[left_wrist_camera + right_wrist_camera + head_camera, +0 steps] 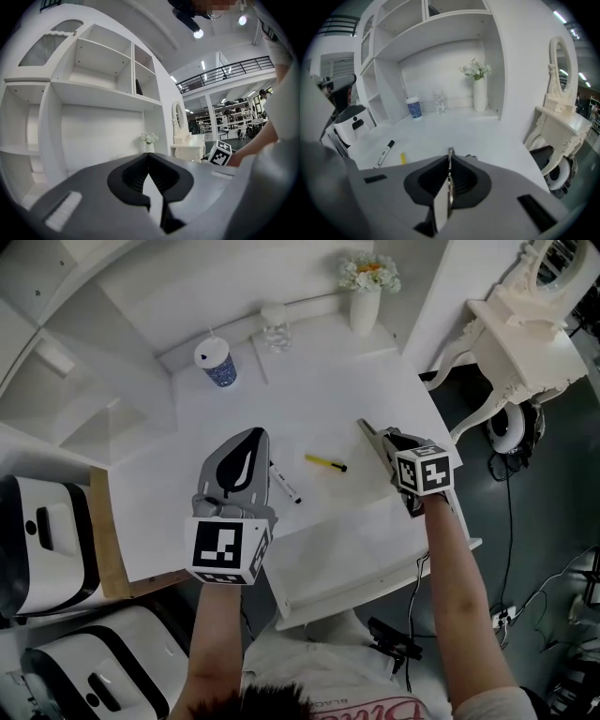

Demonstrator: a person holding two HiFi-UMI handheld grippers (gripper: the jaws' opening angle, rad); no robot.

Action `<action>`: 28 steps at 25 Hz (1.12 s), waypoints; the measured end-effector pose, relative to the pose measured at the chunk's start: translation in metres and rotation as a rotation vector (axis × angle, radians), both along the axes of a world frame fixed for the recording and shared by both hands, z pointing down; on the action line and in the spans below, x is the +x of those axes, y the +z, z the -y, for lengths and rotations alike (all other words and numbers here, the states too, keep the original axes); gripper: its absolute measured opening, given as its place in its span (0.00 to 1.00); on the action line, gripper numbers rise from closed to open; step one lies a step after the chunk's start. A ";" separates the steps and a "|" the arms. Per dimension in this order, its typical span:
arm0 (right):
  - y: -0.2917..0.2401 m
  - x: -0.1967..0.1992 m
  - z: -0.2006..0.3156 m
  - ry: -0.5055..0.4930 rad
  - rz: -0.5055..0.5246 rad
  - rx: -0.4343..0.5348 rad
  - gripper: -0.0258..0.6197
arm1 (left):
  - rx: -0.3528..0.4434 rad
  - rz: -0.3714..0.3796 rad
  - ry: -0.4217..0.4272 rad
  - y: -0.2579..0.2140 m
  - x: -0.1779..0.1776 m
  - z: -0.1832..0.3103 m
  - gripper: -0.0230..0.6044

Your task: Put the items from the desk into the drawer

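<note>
The right gripper (388,441), right of centre in the head view, has its fingers clamped on a thin flat greyish strip (367,431). The strip juts toward the upper left from the fingertips. In the right gripper view it (450,161) stands edge-on as a narrow, metallic-looking line between the closed fingers. What kind of item it is cannot be told.

Two more items lie at mid-frame on the white surface (309,399). One is a slim yellow pen with a black tip (325,463). Just to its left, not touching it, is a white marker with a black cap (285,483). The left gripper (249,441) shows just left of the marker, its fingers together with nothing between them. The open white drawer (375,589) runs along the surface's near edge at lower centre, below both grippers.

Along the back, at the top of the frame, stand three things:
- a lidded white cup with a blue patterned band (217,363)
- a clear glass container (275,328)
- a white vase of pale flowers (365,298)

All three are well apart from the pen and marker, and a wide stretch of surface lies open between them.

Past the surface's right edge is dark floor, then an ornate white dressing table (530,329) at the upper right. At the left edge a wooden board (108,531) adjoins the surface, with white-and-black machines (47,540) beyond it.
</note>
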State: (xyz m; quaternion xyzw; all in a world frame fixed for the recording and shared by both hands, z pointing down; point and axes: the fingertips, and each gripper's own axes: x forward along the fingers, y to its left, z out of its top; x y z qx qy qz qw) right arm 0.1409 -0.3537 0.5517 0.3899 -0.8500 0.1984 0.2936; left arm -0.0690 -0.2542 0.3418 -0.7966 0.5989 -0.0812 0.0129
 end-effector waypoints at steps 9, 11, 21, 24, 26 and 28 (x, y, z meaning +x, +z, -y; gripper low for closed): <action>-0.019 -0.003 -0.022 -0.021 -0.056 0.040 0.07 | 0.040 -0.007 0.002 -0.021 -0.005 -0.018 0.05; -0.029 -0.001 -0.029 -0.025 -0.061 0.058 0.07 | 0.054 -0.008 0.008 -0.028 -0.003 -0.023 0.05; -0.093 0.003 -0.064 -0.017 -0.079 0.182 0.07 | 0.127 -0.012 0.054 -0.063 0.004 -0.051 0.05; -0.115 0.005 -0.073 -0.007 -0.082 0.227 0.07 | 0.153 -0.015 0.070 -0.075 0.007 -0.057 0.05; -0.131 0.007 -0.081 0.006 -0.075 0.258 0.07 | 0.171 -0.014 0.082 -0.083 0.009 -0.062 0.05; -0.146 0.011 -0.089 0.024 -0.058 0.289 0.07 | 0.188 -0.016 0.096 -0.090 0.013 -0.066 0.05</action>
